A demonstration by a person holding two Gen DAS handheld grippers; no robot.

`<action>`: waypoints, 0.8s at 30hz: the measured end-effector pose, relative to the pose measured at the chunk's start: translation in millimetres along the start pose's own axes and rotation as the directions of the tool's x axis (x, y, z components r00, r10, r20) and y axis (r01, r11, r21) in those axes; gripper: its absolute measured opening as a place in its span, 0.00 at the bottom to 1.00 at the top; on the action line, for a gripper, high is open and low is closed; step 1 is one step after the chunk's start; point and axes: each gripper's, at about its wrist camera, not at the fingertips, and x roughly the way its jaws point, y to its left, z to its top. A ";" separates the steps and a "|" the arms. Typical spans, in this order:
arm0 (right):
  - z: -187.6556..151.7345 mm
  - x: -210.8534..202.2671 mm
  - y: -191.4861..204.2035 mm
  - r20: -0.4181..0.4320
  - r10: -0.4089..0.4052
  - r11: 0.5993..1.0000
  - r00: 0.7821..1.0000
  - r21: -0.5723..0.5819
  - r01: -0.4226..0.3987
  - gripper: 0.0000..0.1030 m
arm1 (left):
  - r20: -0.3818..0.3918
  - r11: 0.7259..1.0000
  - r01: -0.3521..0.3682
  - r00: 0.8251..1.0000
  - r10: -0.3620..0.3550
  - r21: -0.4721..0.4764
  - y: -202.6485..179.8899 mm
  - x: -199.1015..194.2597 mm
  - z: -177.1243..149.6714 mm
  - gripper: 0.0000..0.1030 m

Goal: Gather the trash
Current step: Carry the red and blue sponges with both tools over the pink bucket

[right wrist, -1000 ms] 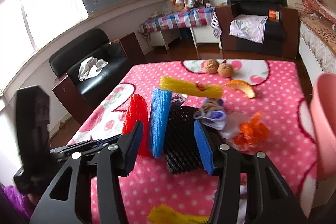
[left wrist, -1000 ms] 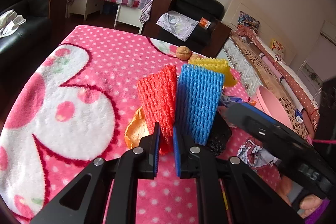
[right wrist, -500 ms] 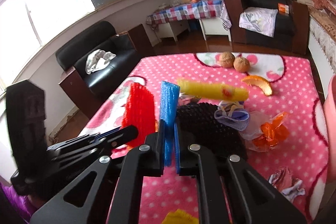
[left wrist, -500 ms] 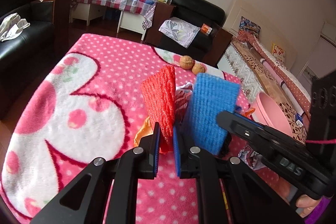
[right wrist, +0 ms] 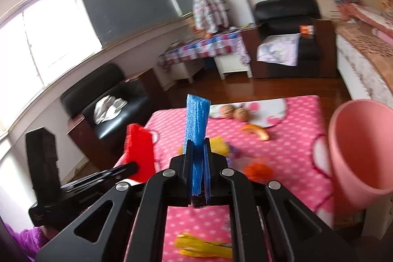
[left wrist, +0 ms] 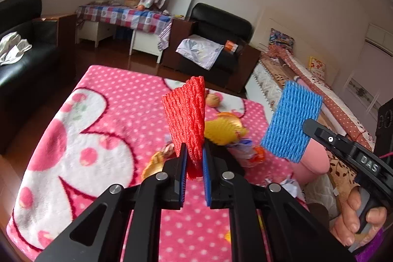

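Observation:
My left gripper (left wrist: 194, 158) is shut on a red foam net (left wrist: 188, 114) and holds it upright above the pink dotted blanket (left wrist: 103, 129). My right gripper (right wrist: 198, 156) is shut on a blue foam net (right wrist: 197, 124), also lifted; the blue net shows at the right of the left wrist view (left wrist: 292, 124). The red net shows in the right wrist view (right wrist: 140, 151) to the left. A pink bin (right wrist: 361, 151) stands at the blanket's right edge. More trash lies on the blanket: a yellow foam net (left wrist: 224, 130), orange wrapper (right wrist: 259, 170), peel (right wrist: 255, 133).
Two walnuts (right wrist: 233, 112) lie near the far edge. A yellow foam piece (right wrist: 203, 247) lies near me. Black sofas (right wrist: 108, 100) stand left and behind, a bed (left wrist: 307, 90) to the right.
Both grippers rose with their nets. The right gripper closed on the blue net, lifted it off the pile and carried it right, toward the pink bin.

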 end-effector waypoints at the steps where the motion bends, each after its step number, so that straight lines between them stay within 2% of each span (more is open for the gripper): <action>1: 0.5 -4.5 -7.2 0.009 -0.019 1.000 1.000 0.014 0.018 0.08 | 0.001 1.000 0.007 1.000 -0.007 0.007 -4.8 -0.3 0.6 0.10; 10: -1.0 -41.2 -68.0 0.080 -0.185 0.978 0.980 0.113 0.175 0.08 | -0.013 0.990 0.103 0.995 -0.103 0.093 -64.6 12.2 11.2 0.10; 16: -6.4 -57.5 -109.1 0.096 -0.295 0.945 0.951 0.172 0.276 0.08 | -0.029 0.975 0.159 0.987 -0.156 0.156 -108.2 27.3 17.0 0.10; 24: -4.6 -71.1 -148.7 0.119 -0.385 0.908 0.915 0.225 0.353 0.08 | -0.056 0.949 0.248 0.969 -0.241 0.197 -170.5 54.7 31.2 0.10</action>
